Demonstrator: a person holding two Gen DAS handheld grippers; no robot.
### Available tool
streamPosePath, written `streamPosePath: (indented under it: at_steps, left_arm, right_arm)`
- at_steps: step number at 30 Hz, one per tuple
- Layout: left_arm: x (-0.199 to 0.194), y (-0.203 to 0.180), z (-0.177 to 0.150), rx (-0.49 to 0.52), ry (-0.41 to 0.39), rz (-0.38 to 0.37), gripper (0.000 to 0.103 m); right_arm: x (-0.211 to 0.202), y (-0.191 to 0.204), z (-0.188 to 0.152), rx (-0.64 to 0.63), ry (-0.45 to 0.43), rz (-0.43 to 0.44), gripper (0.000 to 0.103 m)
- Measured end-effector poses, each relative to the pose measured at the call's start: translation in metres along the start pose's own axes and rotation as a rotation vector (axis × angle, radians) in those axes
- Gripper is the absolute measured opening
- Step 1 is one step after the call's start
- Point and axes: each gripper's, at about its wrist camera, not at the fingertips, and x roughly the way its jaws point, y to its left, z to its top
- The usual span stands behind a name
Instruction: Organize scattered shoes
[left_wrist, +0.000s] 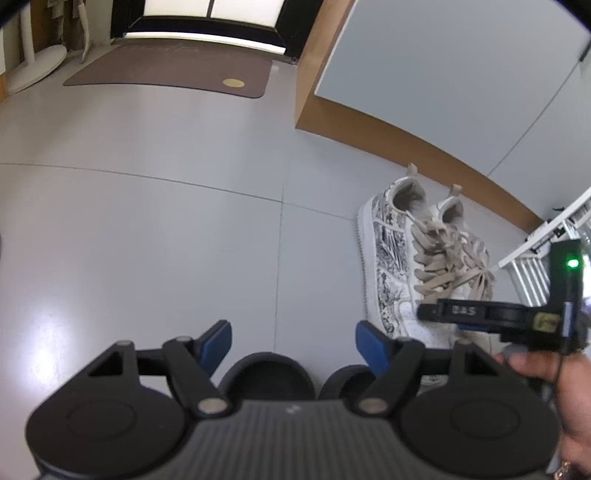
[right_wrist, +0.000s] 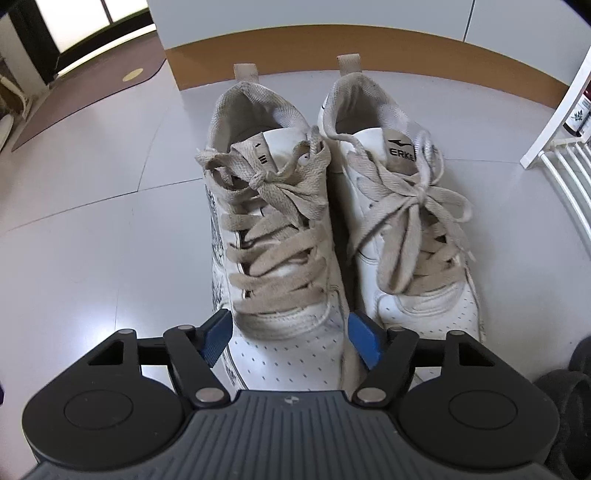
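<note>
Straddling toe of left sneaker (right_wrist: 273, 258), right tongs (right_wrist: 289, 341) parted, pads apparently clear; shoe's long axis runs straight ahead, heel farthest. Left tongs (left_wrist: 293, 345) released, empty, pair off right.

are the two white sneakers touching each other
Touching. In the right wrist view the left sneaker and right sneaker press side to side near the laces, with only a dark crease between them toward the toes.

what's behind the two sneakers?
Behind the sneakers, heels facing it, a wood skirting runs under a grey-white wall panel. Whether the heel tabs touch it can't be told.
</note>
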Motion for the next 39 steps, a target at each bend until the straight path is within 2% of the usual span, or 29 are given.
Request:
streamPosePath:
  at_steps: [3,6,10,14,18,21,25,27,30,35,39]
  left_arm:
    - [0.001,-0.016,-0.005,0.03,0.026,0.047,0.076]
    - [-0.003,-0.037,-0.009,0.091,0.044,0.062,0.076]
    - [-0.016,-0.063,-0.005,0.085,0.068,0.06,0.076]
    - [-0.043,-0.092,0.004,0.122,0.065,0.059,0.076]
    - [-0.07,-0.109,0.016,0.133,0.097,0.097,0.076]
    - [-0.09,-0.115,0.026,0.134,0.111,0.124,0.076]
    - [-0.127,-0.128,0.039,0.116,0.125,0.172,0.076]
    - [-0.143,-0.133,0.043,0.102,0.122,0.196,0.076]
    - [-0.163,-0.139,0.045,0.07,0.109,0.206,0.076]
    - [-0.196,-0.155,0.034,0.039,0.081,0.17,0.076]
    - [-0.213,-0.164,0.014,0.014,0.09,0.108,0.077]
  right_arm:
    - [-0.019,-0.003,-0.002,-0.02,0.014,0.028,0.074]
    - [-0.045,-0.009,-0.007,-0.054,0.011,0.052,0.074]
    - [-0.078,-0.026,-0.013,-0.056,0.008,0.054,0.075]
    - [-0.111,-0.043,-0.018,-0.068,-0.004,0.054,0.075]
    - [-0.154,-0.053,-0.018,-0.112,-0.054,0.054,0.075]
    - [-0.193,-0.06,-0.015,-0.147,-0.12,0.051,0.087]
    - [-0.238,-0.077,-0.018,-0.129,-0.146,0.092,0.087]
    - [-0.257,-0.083,-0.021,-0.143,-0.168,0.085,0.087]
    - [-0.282,-0.096,-0.028,-0.149,-0.182,0.102,0.087]
    - [-0.315,-0.115,-0.045,-0.164,-0.204,0.111,0.088]
    - [-0.346,-0.134,-0.06,-0.111,-0.25,0.119,0.097]
